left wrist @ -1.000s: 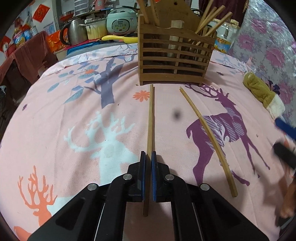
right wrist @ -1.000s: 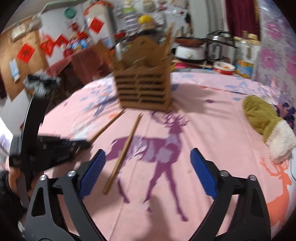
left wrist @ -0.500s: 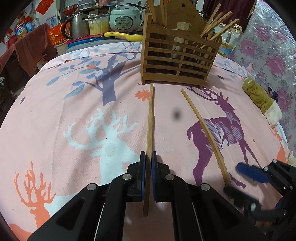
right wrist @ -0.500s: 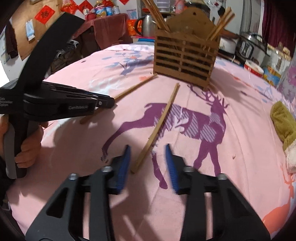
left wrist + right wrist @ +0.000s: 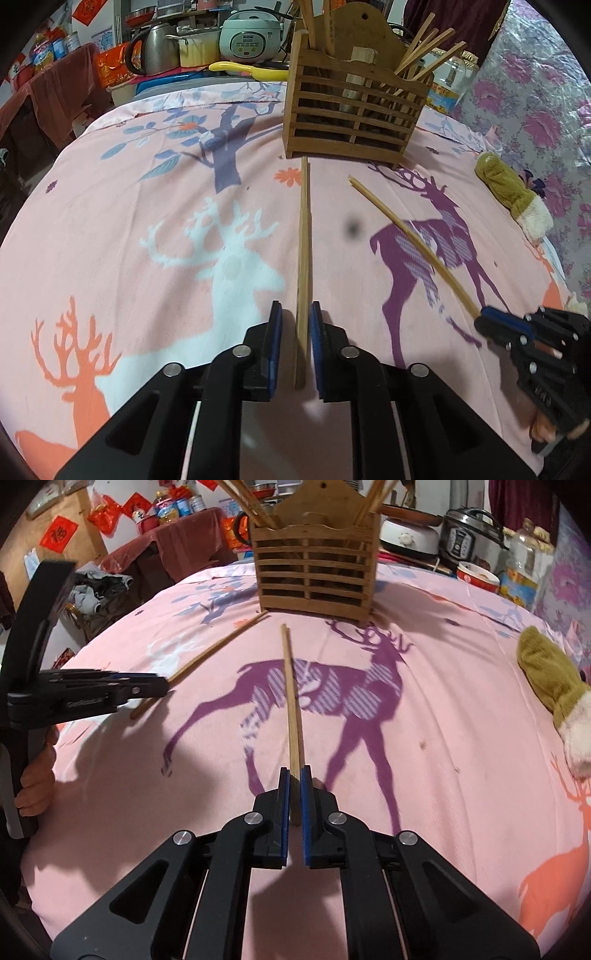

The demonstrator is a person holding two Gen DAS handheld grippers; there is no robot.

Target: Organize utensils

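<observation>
**Right jaws now on the second chopstick**

Deer-print pink cloth (image 5: 110, 229) covers your table, with the slatted wooden utensil holder (image 5: 351, 110) at the far edge. Your left gripper (image 5: 295, 332) has just eased open, so its chopstick (image 5: 303, 240) lies loose between the pads. Your right gripper (image 5: 294, 797) has just closed, pinching the other chopstick (image 5: 291, 701) at its near end, ready to lift toward the holder. No lettering reads clearly.
</observation>
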